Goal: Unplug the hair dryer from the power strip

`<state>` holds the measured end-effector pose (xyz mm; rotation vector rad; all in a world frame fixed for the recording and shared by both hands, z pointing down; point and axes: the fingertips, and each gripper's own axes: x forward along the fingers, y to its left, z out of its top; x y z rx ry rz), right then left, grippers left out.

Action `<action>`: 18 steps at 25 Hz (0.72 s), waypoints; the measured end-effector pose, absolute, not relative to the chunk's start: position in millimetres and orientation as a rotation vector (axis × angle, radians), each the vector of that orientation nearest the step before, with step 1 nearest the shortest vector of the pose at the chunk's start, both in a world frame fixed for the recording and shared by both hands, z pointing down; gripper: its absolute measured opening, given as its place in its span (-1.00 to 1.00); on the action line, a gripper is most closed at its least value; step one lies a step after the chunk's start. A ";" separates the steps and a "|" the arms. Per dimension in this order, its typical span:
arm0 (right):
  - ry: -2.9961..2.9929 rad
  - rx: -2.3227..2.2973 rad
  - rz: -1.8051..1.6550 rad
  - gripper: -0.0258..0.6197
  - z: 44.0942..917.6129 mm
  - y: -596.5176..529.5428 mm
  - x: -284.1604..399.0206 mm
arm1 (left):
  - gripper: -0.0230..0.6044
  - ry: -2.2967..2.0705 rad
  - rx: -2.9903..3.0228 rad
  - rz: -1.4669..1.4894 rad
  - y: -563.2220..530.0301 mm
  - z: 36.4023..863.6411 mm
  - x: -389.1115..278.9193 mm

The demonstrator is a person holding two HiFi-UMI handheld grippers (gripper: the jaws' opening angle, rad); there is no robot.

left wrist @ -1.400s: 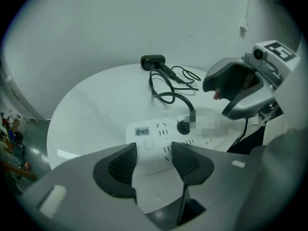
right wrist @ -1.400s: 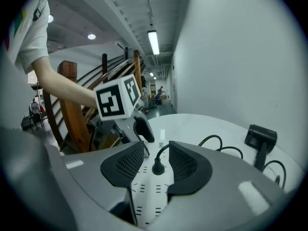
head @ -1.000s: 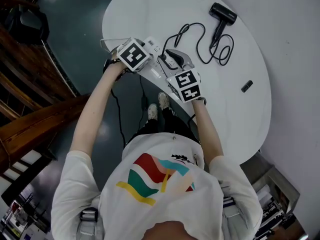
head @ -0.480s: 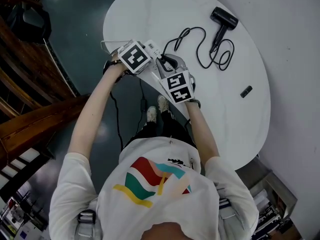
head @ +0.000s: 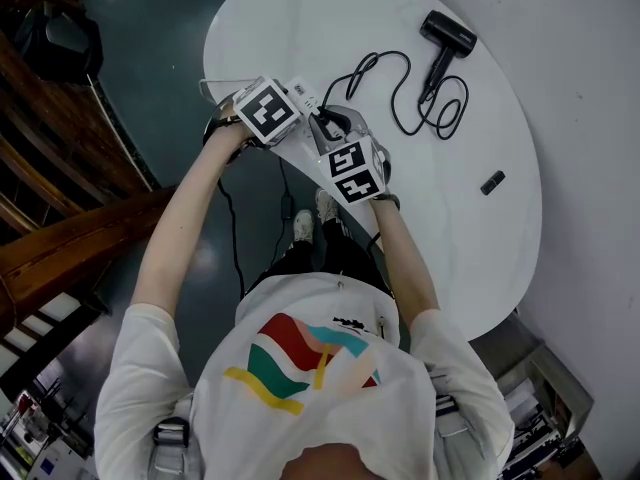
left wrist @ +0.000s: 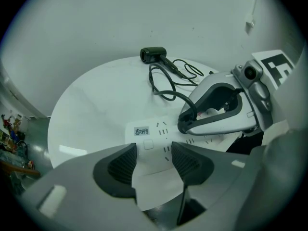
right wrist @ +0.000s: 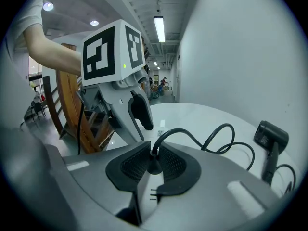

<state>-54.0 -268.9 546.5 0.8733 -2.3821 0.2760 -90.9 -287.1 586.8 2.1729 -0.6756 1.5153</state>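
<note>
A black hair dryer [head: 447, 31] lies at the far side of the round white table [head: 300, 18]. Its black cord [head: 400, 98] loops back to the white power strip [head: 305, 93] at the near left edge. My left gripper [head: 298, 108] points steeply down, and its pads press on both sides of the power strip [left wrist: 154, 131]. My right gripper [head: 335, 125] has just been closing its jaws and is shut on the black plug [right wrist: 154, 168] at the cord's end. Two metal prongs show just below the pads. The hair dryer [right wrist: 270, 134] appears at the right of the right gripper view.
A small black object [head: 493, 177] lies on the table's right part. A dark cable [head: 235, 238] hangs from the strip toward the floor beside the person's legs. Wooden stairs [head: 60, 218] stand to the left, beyond the table edge.
My right gripper has shifted slightly left toward the strip, rolled a little, and its jaws have come together on the plug. The left gripper and the hair dryer stayed where they were.
</note>
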 end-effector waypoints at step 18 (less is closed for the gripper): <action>-2.878 1.182 0.396 -0.72 384.5 -341.0 -10.3 | -0.19 -0.627 2.241 1.606 -303.9 577.9 -69.3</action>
